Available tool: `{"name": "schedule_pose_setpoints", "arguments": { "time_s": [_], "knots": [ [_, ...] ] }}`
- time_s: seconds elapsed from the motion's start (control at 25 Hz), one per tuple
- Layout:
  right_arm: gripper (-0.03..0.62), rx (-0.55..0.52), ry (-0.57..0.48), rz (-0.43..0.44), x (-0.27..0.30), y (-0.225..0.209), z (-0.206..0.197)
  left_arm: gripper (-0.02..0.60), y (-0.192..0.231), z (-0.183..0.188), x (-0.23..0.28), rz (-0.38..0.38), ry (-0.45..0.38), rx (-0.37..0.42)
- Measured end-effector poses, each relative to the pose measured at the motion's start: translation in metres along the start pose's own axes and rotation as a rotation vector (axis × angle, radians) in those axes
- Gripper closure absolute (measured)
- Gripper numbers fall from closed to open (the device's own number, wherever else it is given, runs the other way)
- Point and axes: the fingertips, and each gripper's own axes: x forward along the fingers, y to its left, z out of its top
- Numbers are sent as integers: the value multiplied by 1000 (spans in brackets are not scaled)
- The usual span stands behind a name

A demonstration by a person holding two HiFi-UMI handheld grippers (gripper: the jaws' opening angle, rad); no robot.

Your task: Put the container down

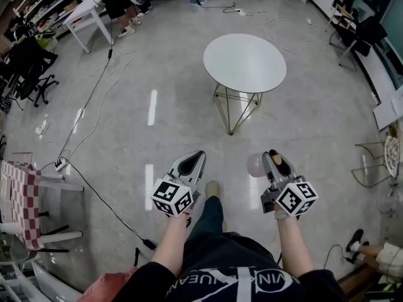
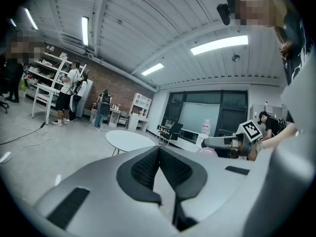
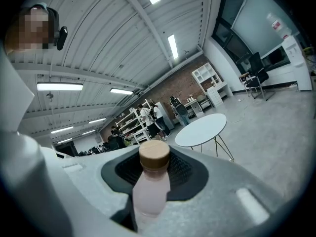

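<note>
Bottle [image 3: 149,189] clamped in our right gripper [image 1: 275,163], well short of the table [image 1: 244,61]; left gripper [image 1: 191,164] closed, empty. We should carry it level and set its base flat before releasing.
</note>
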Motion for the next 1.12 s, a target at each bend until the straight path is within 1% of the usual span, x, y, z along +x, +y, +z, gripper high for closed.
{"name": "schedule_pose_setpoints", "arguments": {
  "time_s": [0.36,0.56,0.8,1.12],
  "knots": [
    [473,13,-12,-10,38,-17,23,568,22,14,42,-28,22,-7],
    [473,17,-15,-22,56,-29,32,568,28,23,69,-58,33,-7],
    [473,16,-15,-54,76,-44,45,568,41,39,101,-95,33,-8],
    [473,19,-17,-86,109,-64,62,568,65,49,142,-133,53,-15]
  ]
}}
